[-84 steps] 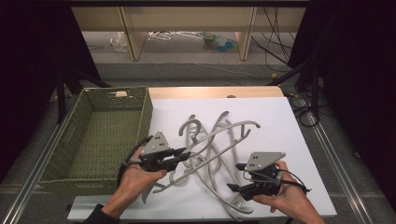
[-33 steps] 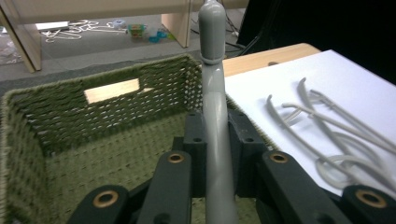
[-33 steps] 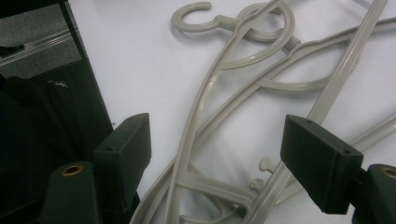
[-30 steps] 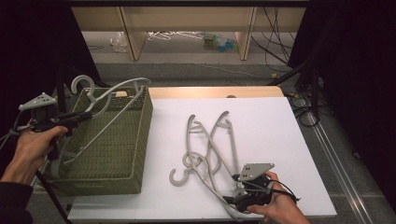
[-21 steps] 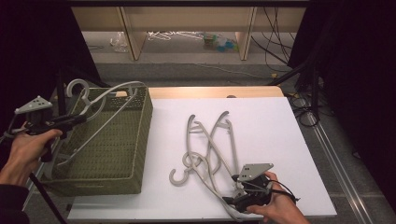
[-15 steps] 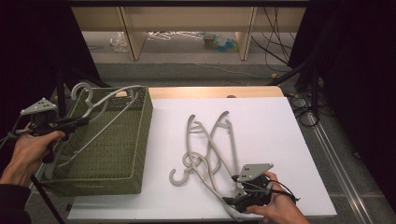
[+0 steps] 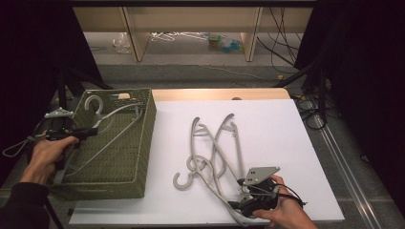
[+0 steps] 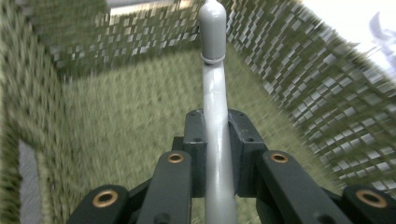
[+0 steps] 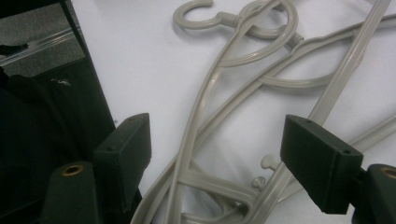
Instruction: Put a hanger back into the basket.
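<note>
High view: the left gripper (image 7: 79,133), at the basket's outer left side, is clenched on a grey hanger (image 7: 114,125) that lies slanted inside the green woven basket (image 7: 141,157), its hook (image 7: 94,103) up near the far left corner. The basket stands on the left end of the white table (image 7: 286,138). A tangle of grey hangers (image 7: 215,148) lies in the middle of the table, well apart from the basket, and the right gripper (image 7: 246,202) rests at its near end. Left gripper view: the gripper (image 8: 215,140) clamps the hanger's bar (image 8: 214,93) above the basket floor (image 8: 130,121). Right gripper view: the gripper (image 9: 217,158) is released, jaws standing wide over the crossed hanger bars (image 9: 219,107), not pressing them. No writing or label can be read anywhere.
</note>
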Demonstrator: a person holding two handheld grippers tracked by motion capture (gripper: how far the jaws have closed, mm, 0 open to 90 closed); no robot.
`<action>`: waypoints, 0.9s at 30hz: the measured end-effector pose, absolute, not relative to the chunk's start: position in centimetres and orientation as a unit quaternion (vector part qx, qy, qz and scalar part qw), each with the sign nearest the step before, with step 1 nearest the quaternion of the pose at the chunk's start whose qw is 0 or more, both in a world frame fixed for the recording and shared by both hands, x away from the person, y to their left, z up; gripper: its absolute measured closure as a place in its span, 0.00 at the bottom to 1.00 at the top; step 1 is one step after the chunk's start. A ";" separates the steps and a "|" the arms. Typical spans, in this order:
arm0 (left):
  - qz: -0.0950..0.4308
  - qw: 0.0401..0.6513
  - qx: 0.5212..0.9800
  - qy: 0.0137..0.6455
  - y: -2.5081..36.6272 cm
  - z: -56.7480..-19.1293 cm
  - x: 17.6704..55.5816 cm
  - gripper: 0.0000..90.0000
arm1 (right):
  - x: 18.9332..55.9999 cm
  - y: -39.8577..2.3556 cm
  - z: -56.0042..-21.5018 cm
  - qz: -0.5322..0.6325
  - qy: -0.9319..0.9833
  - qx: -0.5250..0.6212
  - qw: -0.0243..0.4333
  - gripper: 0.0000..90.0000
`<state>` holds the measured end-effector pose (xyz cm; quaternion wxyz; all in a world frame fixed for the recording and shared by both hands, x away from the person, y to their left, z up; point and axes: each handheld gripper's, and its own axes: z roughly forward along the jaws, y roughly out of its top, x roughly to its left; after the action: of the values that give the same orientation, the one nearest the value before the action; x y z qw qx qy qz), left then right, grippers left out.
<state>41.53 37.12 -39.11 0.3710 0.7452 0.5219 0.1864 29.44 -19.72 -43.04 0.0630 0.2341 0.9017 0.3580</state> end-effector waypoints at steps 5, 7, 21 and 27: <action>0.190 0.345 0.737 0.550 37.8 -39.9 41.8 0.86 | 29.3 -19.7 -43.1 0.363 0.899 0.235 0.062 0.28; 0.189 0.321 0.745 0.553 38.0 -40.1 41.9 0.85 | 29.3 -19.7 -43.1 0.364 0.899 0.235 0.065 0.28; 0.246 0.283 0.724 0.579 37.5 -40.0 41.0 0.65 | 29.4 -19.8 -43.2 0.360 0.901 0.234 0.061 0.28; 0.264 0.344 0.708 0.558 35.8 -38.0 39.0 0.55 | 29.4 -19.8 -43.2 0.361 0.901 0.233 0.060 0.28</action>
<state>38.96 35.83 -38.00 0.3439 0.7080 0.5576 0.2637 29.40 -19.82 -43.22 0.0600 0.2325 0.9010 0.3612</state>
